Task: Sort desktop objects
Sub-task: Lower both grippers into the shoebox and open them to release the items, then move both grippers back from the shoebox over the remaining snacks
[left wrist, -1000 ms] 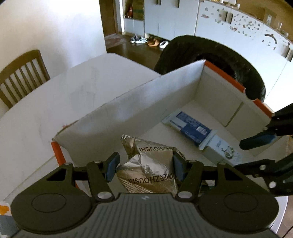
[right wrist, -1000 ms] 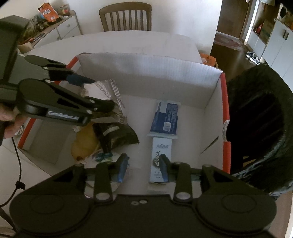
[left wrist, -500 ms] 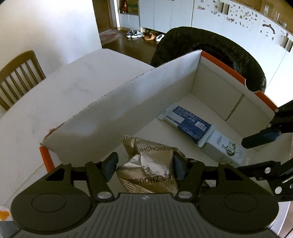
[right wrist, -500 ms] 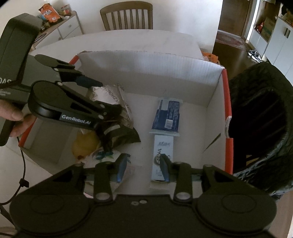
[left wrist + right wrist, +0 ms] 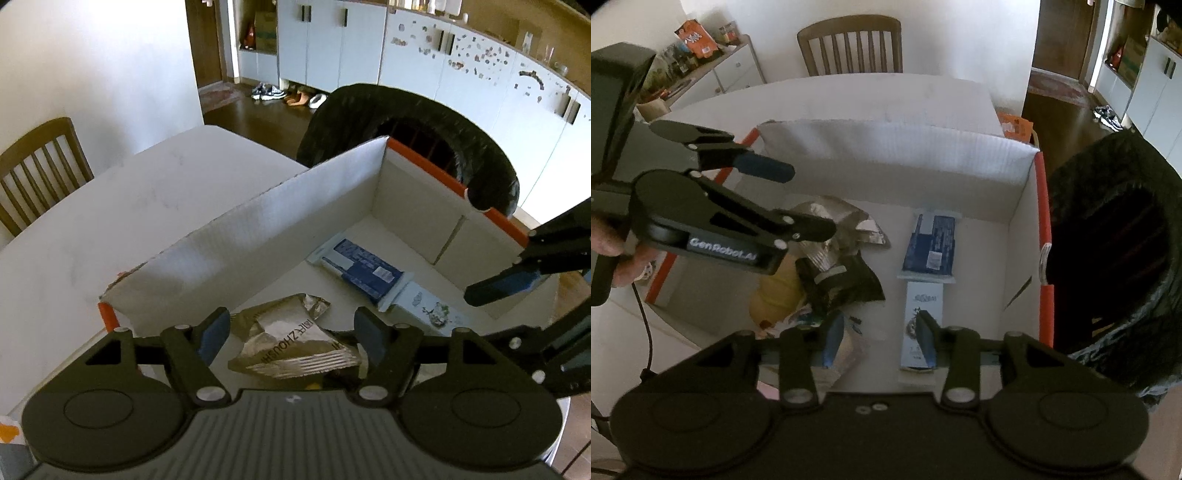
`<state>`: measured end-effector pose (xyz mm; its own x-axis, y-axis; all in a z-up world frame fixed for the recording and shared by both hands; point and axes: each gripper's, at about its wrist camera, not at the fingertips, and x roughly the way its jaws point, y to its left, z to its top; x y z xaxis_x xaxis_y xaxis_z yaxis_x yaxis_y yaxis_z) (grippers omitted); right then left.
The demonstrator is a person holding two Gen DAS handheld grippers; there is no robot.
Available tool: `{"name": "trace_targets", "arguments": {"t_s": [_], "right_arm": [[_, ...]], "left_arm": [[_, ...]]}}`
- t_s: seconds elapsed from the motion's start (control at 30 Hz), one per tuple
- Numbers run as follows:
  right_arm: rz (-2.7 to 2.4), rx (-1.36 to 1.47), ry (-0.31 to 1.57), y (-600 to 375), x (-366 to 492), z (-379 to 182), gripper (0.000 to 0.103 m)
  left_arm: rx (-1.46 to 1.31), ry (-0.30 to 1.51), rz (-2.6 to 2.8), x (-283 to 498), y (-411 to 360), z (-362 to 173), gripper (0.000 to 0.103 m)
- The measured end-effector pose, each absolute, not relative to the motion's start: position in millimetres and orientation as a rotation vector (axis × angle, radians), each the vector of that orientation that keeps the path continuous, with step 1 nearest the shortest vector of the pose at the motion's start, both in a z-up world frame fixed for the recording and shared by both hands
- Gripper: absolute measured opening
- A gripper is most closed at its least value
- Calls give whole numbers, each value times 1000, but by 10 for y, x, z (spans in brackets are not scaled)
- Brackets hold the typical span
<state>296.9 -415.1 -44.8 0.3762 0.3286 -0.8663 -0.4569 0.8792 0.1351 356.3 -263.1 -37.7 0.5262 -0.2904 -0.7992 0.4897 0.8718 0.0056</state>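
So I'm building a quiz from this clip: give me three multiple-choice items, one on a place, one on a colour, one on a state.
1. Where does the foil packet lie?
A on the chair
B in the box
C on the floor

2. What colour is the box's rim?
A orange
B green
C purple

3. How do the left tongs stand?
A shut on the packet
B opening, clear of the packet
C shut on the blue pack

B: the packet rests on the box's floor.
A: an orange strip tops the wall.
B: gaps show at both pads.
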Motion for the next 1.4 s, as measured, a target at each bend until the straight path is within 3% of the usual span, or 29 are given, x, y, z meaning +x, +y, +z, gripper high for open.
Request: {"name": "trace_targets", "arguments": {"t_s": [0.77,1.0,1.4], "right_arm": [[546,-121,992,-4001,2790,-142,43],[503,-115,961,-3828,2680,-99,54],[491,-72,927,-3313,2422,32,60]], "left_arm": [[91,841,-459,2850,-2130,62,73],[67,838,-431,2669,-1845,138,73],[52,828,-403,2390,-1211,205,73]]}}
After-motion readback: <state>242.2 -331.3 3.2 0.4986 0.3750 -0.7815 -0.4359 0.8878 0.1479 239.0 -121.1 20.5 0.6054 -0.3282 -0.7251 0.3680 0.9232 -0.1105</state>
